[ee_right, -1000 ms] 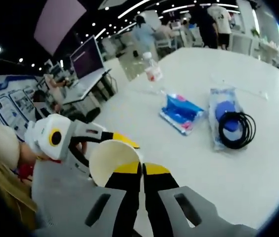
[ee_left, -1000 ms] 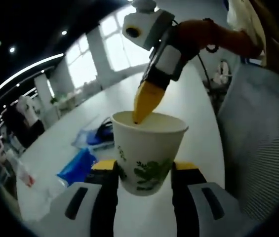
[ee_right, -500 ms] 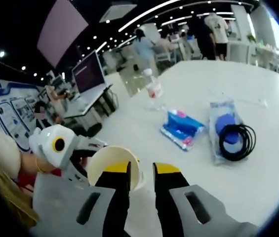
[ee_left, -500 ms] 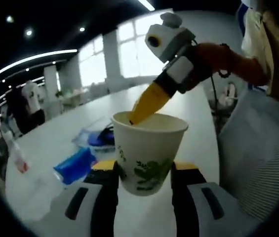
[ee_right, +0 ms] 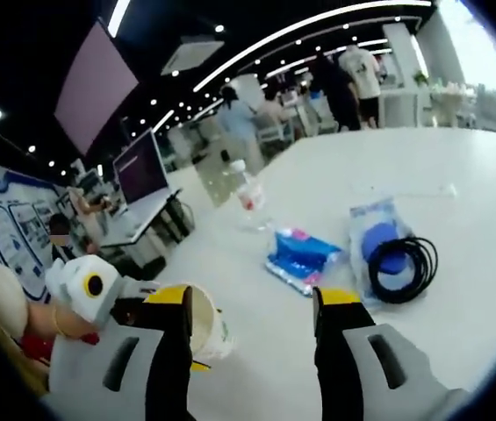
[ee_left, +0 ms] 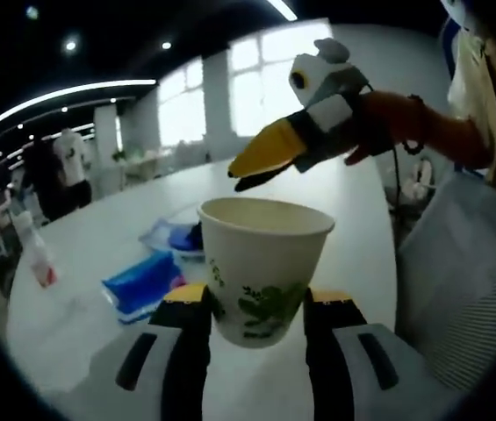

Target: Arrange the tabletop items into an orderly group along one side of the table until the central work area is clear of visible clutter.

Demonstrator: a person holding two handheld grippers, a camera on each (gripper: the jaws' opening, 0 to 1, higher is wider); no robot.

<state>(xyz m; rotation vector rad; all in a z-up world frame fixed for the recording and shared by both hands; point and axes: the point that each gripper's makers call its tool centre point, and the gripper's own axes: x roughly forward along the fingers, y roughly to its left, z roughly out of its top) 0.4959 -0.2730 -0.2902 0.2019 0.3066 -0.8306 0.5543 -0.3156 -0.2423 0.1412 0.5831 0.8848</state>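
**A:** so where's the paper cup (ee_left: pixel 265 267) right now?

**B:** dead centre of the left gripper view, low in the frame. The left gripper (ee_left: pixel 256 307) has it pinched between its two yellow-tipped jaws, upright, green leaf print facing the camera. In the right gripper view the same cup sits at lower left, partly behind that view's own left jaw.

**A:** and the other one?

**B:** the right gripper (ee_right: pixel 252 303) has its jaws spread wide with nothing between them. In the left gripper view it comes in at upper right, yellow tips just above the cup's rim and apart from it, a hand (ee_left: pixel 388 123) wrapped around it.

**A:** what else is on the table (ee_right: pixel 458 158)?

**B:** white tabletop. Blue packet (ee_right: pixel 300 260) near the middle of the right gripper view, a clear bag with a coiled black cable (ee_right: pixel 397 263) just to the right of it, and a plastic bottle (ee_right: pixel 248 200) with a red label further up. Left gripper view has the blue packet at left-centre and the bottle at the far left edge.
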